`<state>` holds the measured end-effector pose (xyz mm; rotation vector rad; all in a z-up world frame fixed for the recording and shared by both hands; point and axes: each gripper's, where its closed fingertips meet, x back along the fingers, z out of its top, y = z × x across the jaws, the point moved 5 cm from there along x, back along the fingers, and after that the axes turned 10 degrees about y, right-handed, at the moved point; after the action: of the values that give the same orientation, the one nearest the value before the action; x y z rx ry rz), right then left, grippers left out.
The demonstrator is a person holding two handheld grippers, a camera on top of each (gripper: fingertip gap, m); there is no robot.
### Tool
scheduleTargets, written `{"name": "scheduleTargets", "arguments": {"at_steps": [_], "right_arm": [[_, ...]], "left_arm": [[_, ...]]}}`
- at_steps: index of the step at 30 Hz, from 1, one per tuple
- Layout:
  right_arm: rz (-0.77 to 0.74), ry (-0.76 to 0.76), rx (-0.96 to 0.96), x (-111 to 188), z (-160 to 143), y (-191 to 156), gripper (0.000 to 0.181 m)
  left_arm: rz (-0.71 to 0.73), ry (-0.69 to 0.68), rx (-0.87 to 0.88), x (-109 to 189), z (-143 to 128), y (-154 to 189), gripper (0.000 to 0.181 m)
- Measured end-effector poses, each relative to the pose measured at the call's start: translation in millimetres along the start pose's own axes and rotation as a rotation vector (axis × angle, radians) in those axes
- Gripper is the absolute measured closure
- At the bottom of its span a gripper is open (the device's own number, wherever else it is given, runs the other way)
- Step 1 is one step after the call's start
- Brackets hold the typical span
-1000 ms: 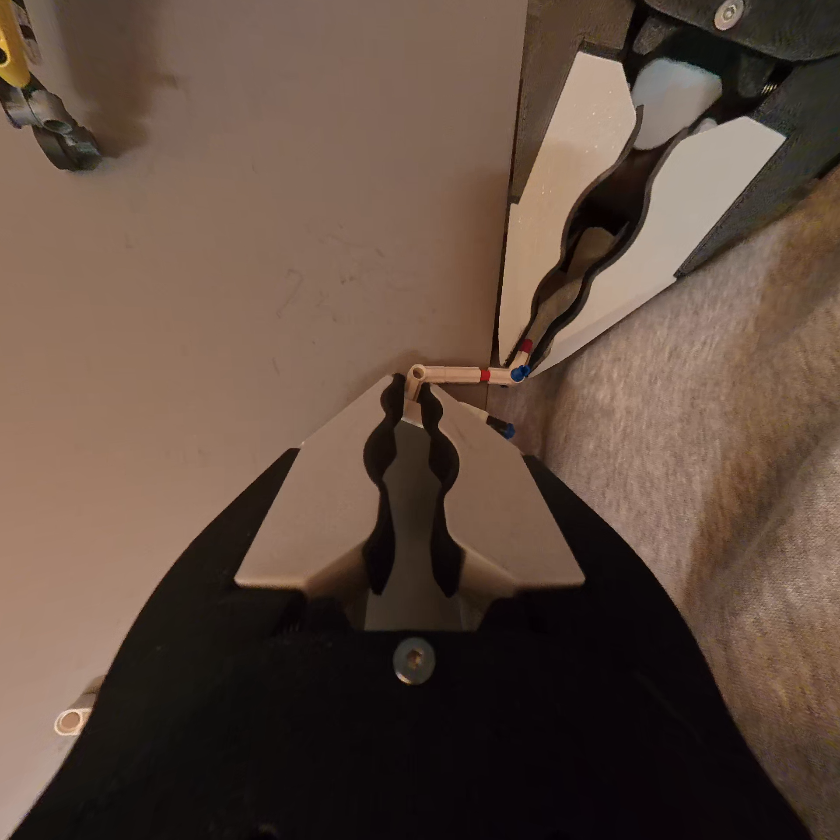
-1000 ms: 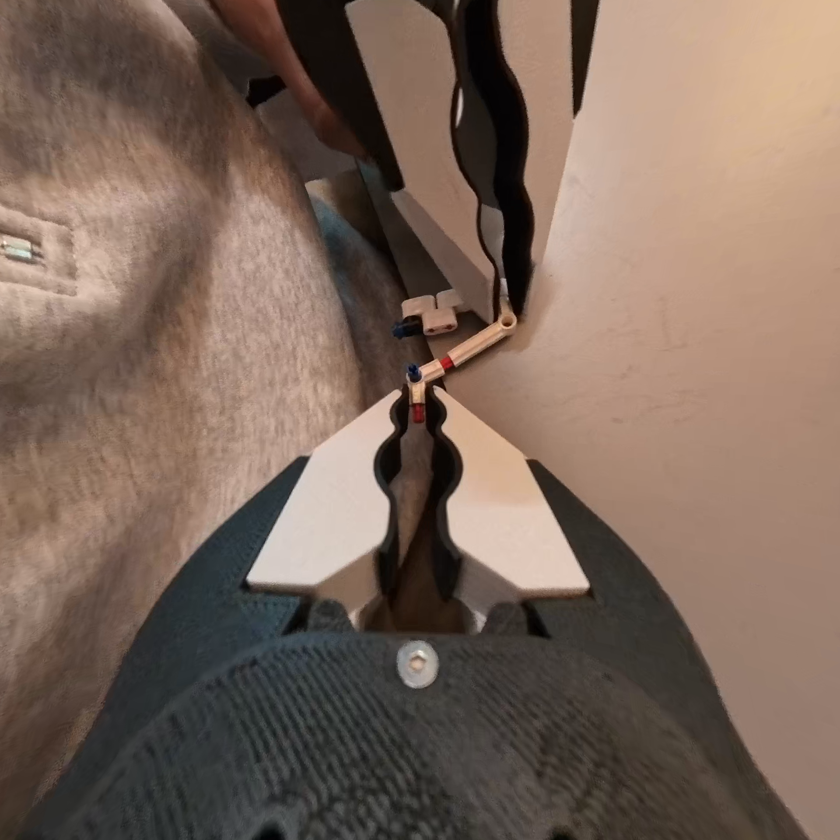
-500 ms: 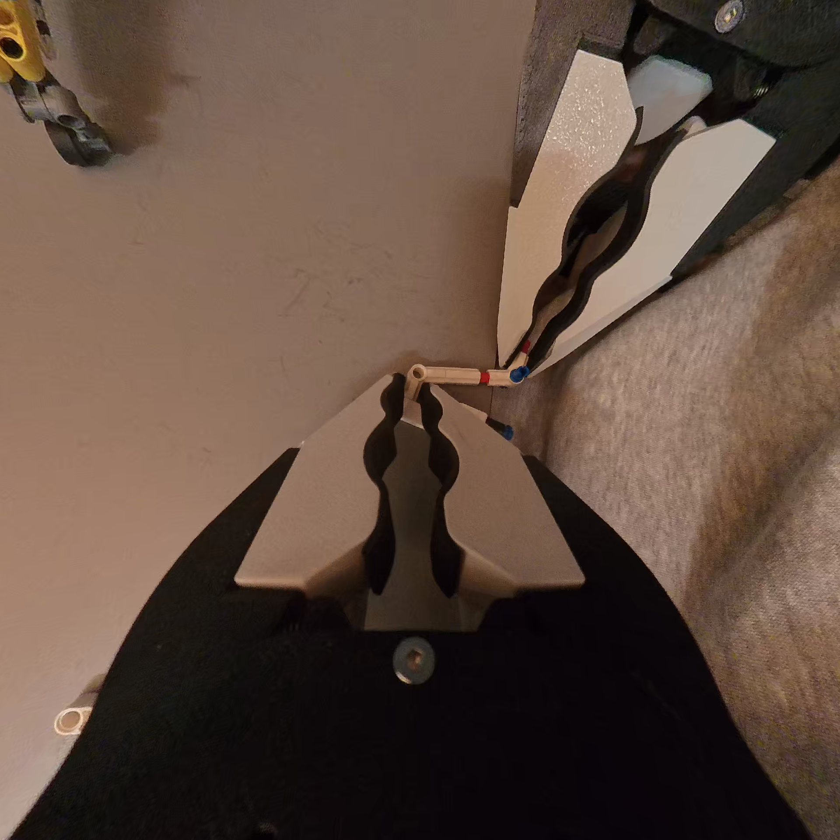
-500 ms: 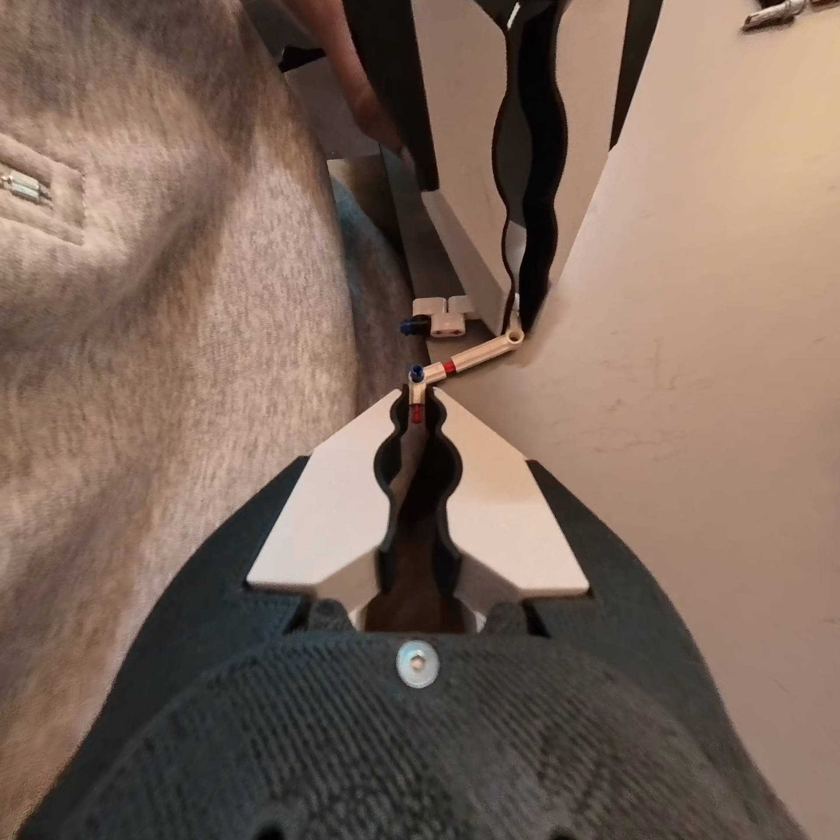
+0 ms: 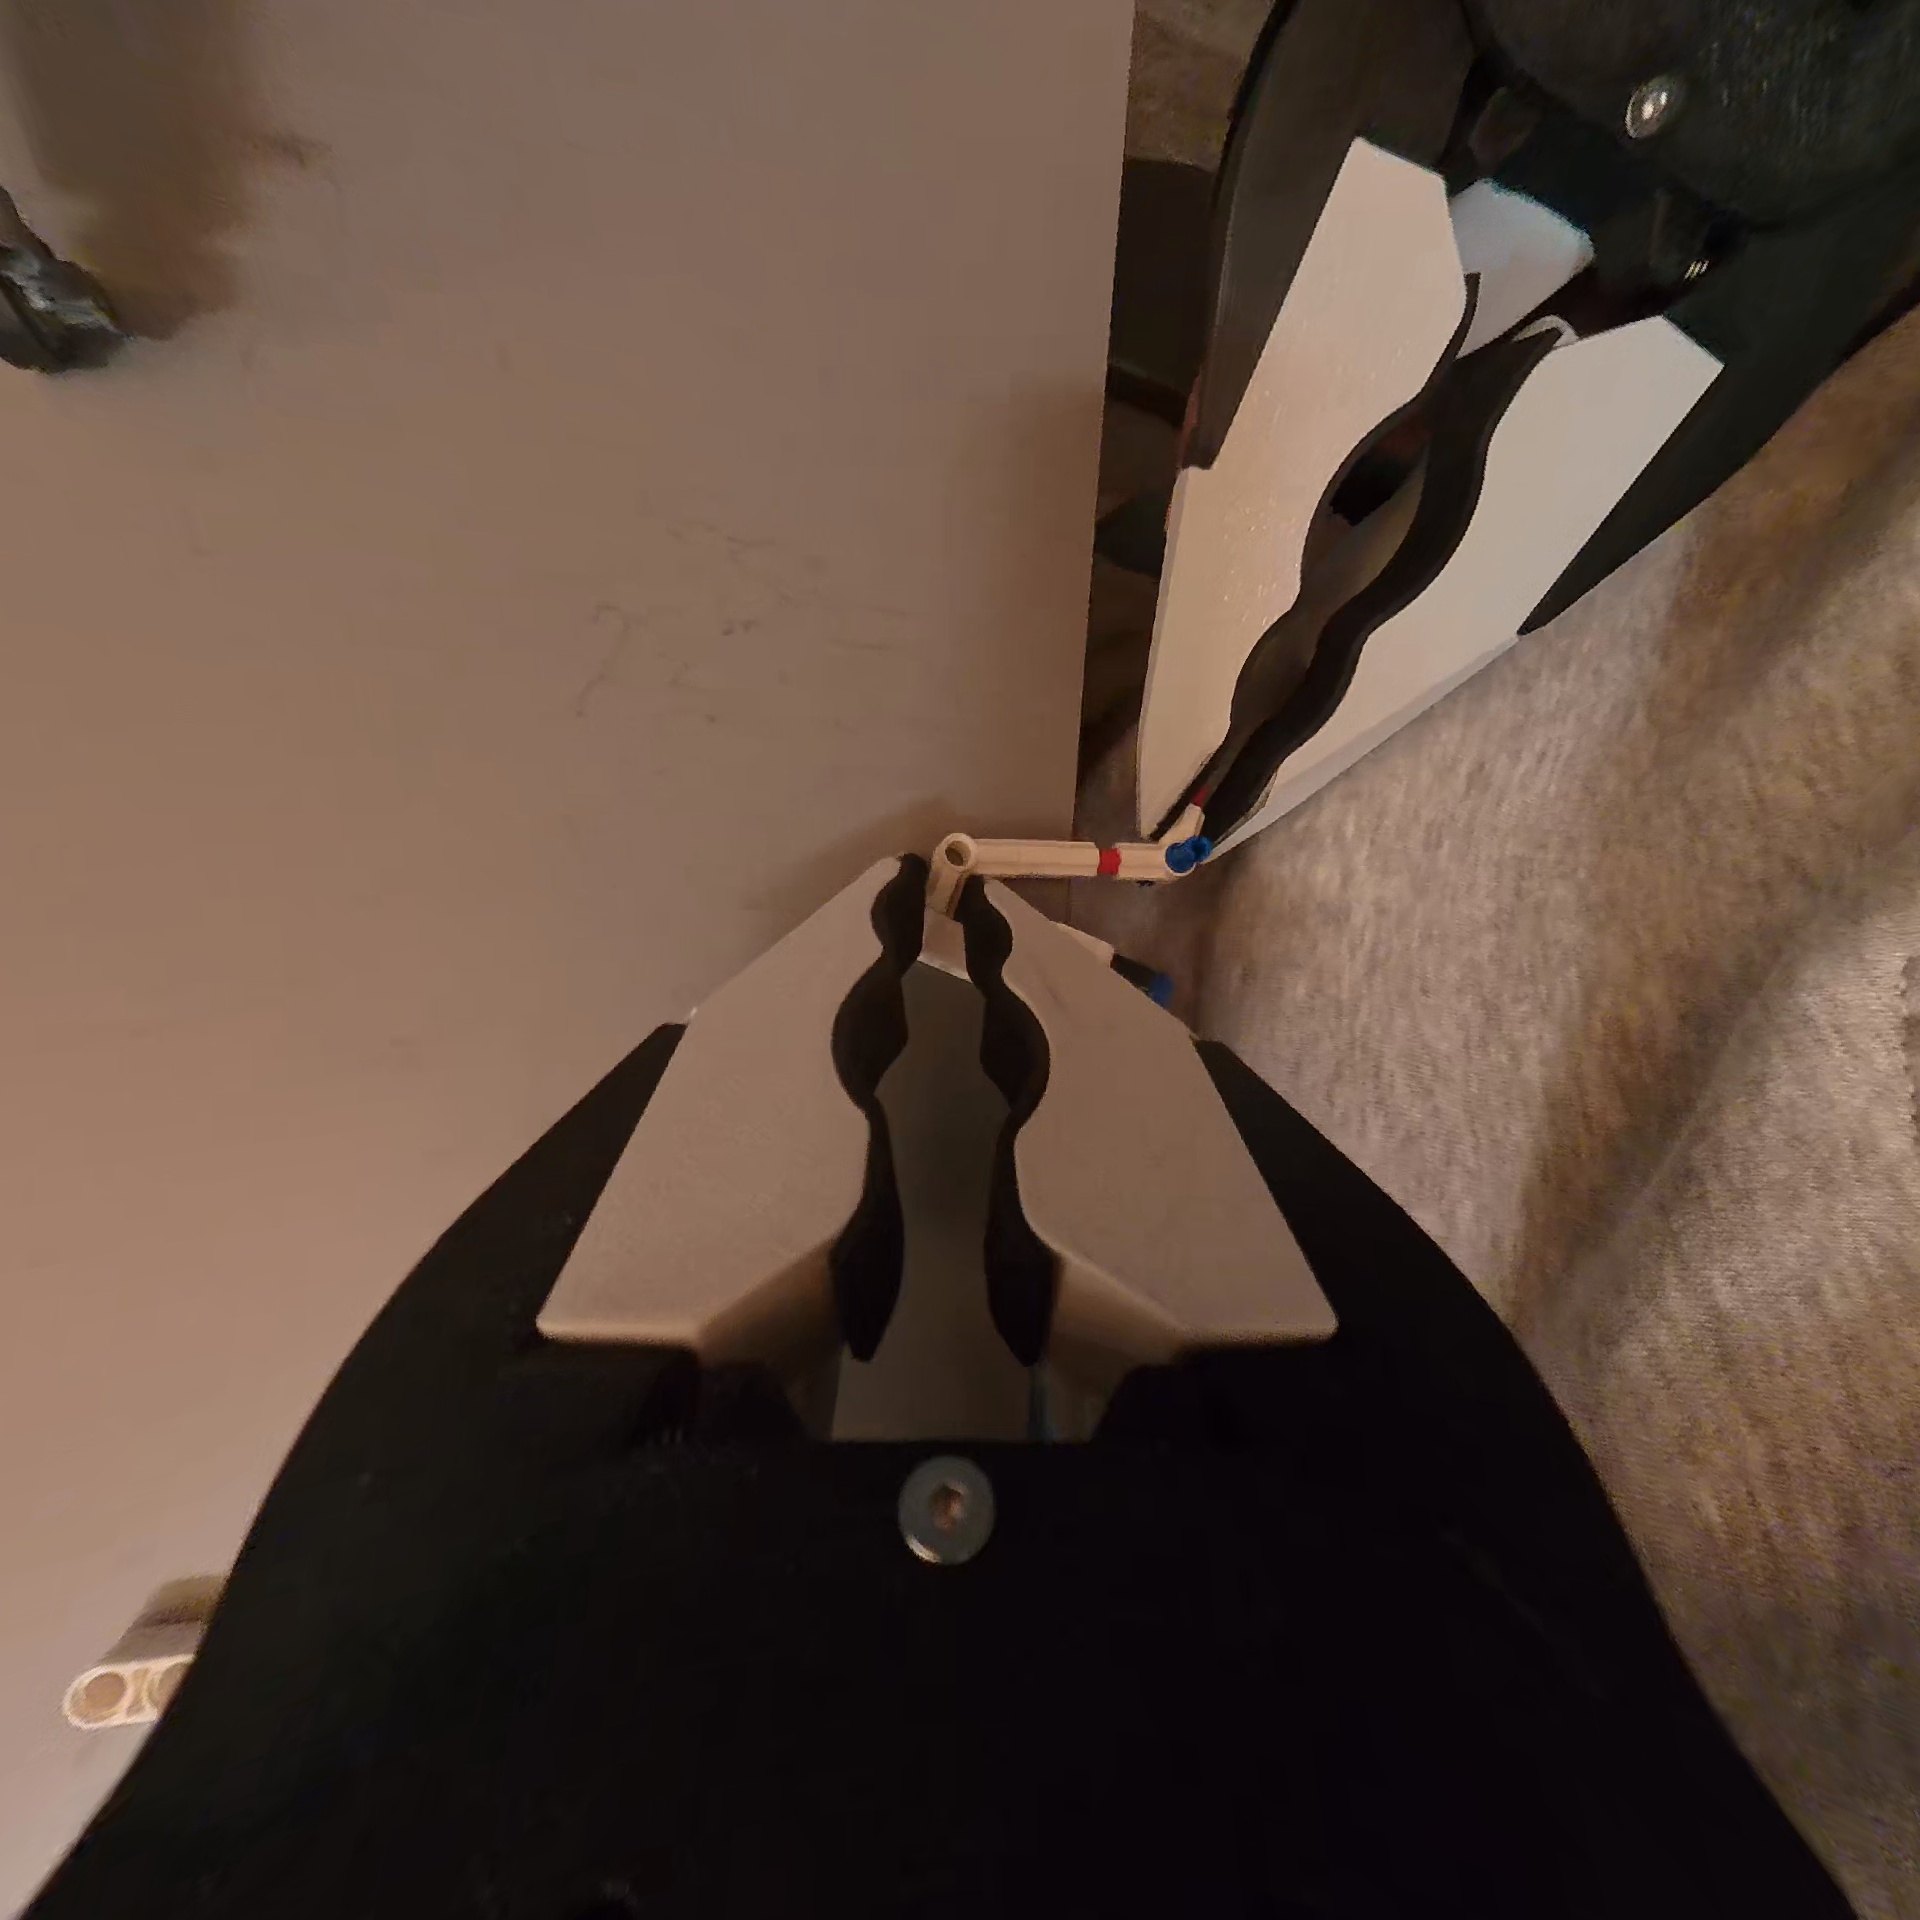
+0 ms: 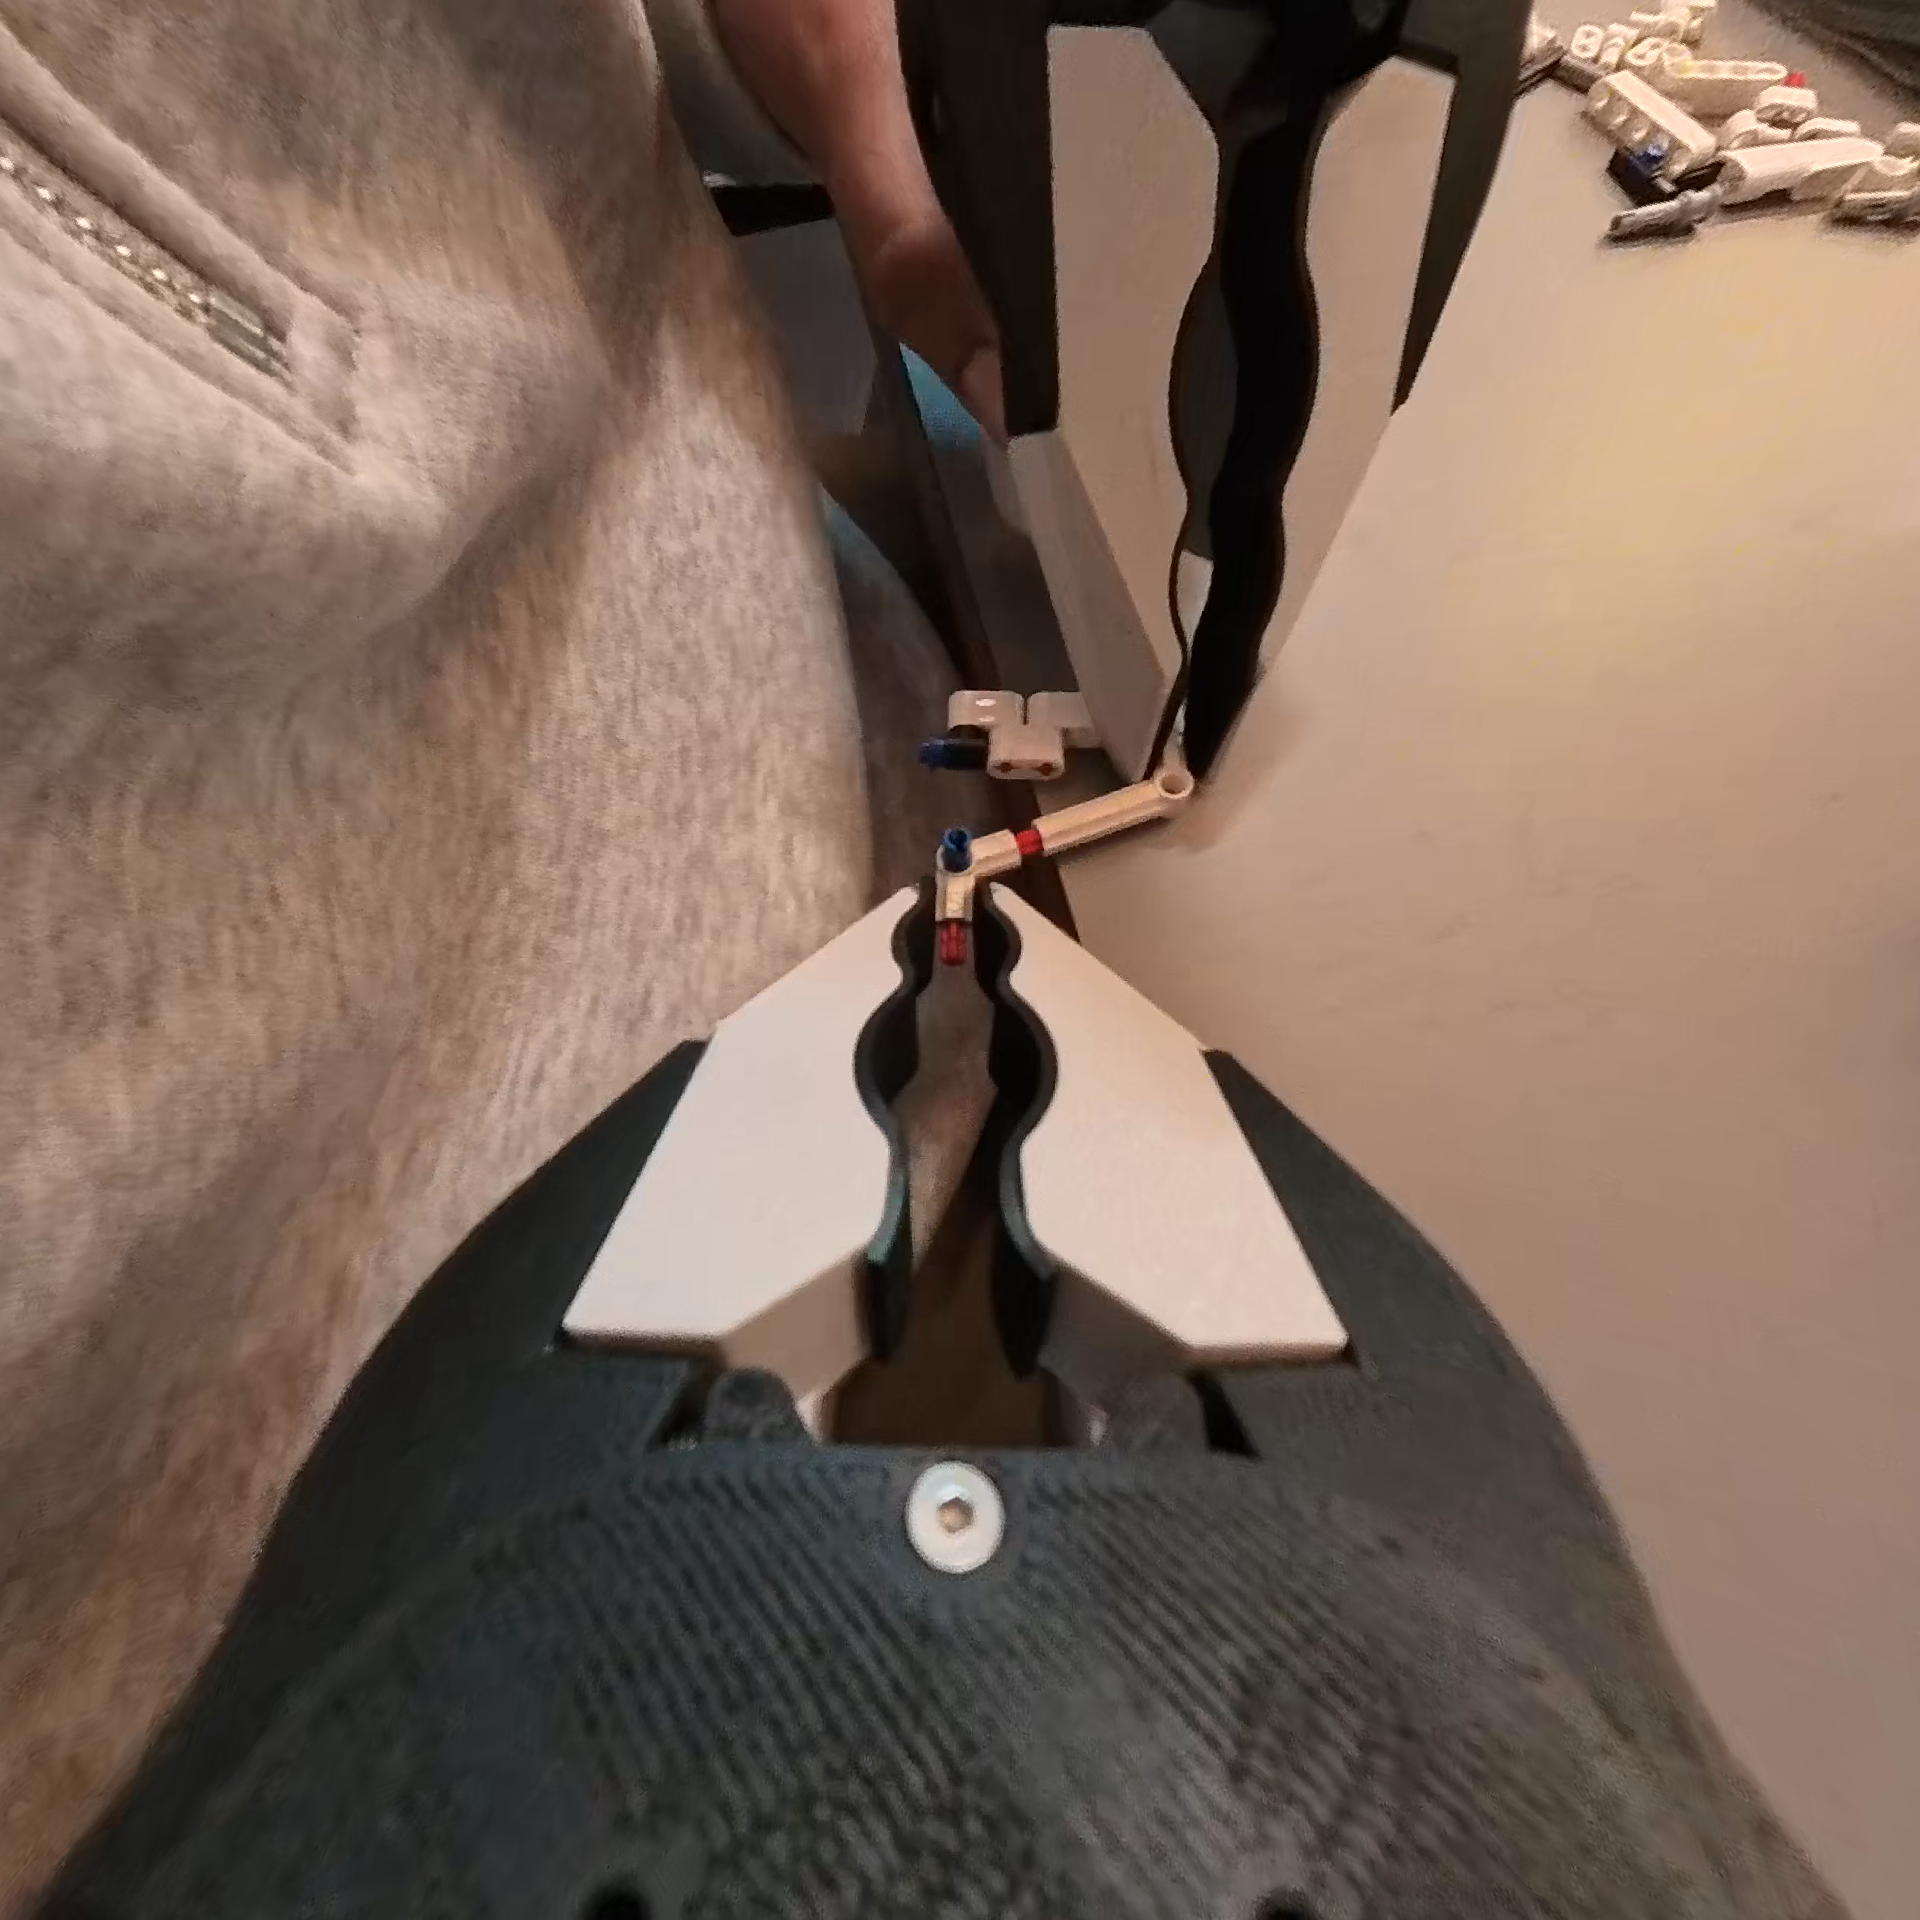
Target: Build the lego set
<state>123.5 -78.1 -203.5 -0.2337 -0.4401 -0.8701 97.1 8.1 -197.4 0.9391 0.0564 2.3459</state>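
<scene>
A thin white lego rod assembly [image 5: 1039, 858] with a red band and a blue pin spans between both grippers at the table's edge. My left gripper [image 5: 943, 896] is shut on the assembly's angled white end. My right gripper [image 6: 956, 916] is shut on the other angled end [image 6: 954, 896], where a red axle tip and a blue pin [image 6: 952, 844] show. The right gripper also shows in the left wrist view [image 5: 1210, 821], and the left gripper in the right wrist view [image 6: 1179, 764]. The middle of the rod shows in the right wrist view [image 6: 1096, 817].
A small white connector with a blue pin [image 6: 1013, 740] lies at the table edge under the left gripper. A pile of white lego parts [image 6: 1745, 135] lies far right. A white beam [image 5: 130, 1678] and a dark part [image 5: 47, 301] lie on the table [image 5: 520, 520]. A person's grey clothing [image 6: 364, 727] fills the side. My right fingertips sit around 4 cm from my left ones.
Both grippers have stayed shut on the assembly. The right wrist view has drawn back and tilted, so the pile of parts has come into sight. The dark part has slid left in the left view.
</scene>
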Motion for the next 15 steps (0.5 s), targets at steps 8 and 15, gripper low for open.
{"name": "scheduleTargets", "arguments": {"at_steps": [8,15], "right_arm": [[0.017,-0.003,0.078,-0.8,0.1,0.8,0.176],[-0.021,-0.001,0.045,-0.6,0.3,3.7,0.176]], "left_arm": [[0.005,-0.012,0.001,-0.2,0.8,0.0,0.174],[0.036,-0.013,0.001,0.3,0.8,-1.2,0.174]]}}
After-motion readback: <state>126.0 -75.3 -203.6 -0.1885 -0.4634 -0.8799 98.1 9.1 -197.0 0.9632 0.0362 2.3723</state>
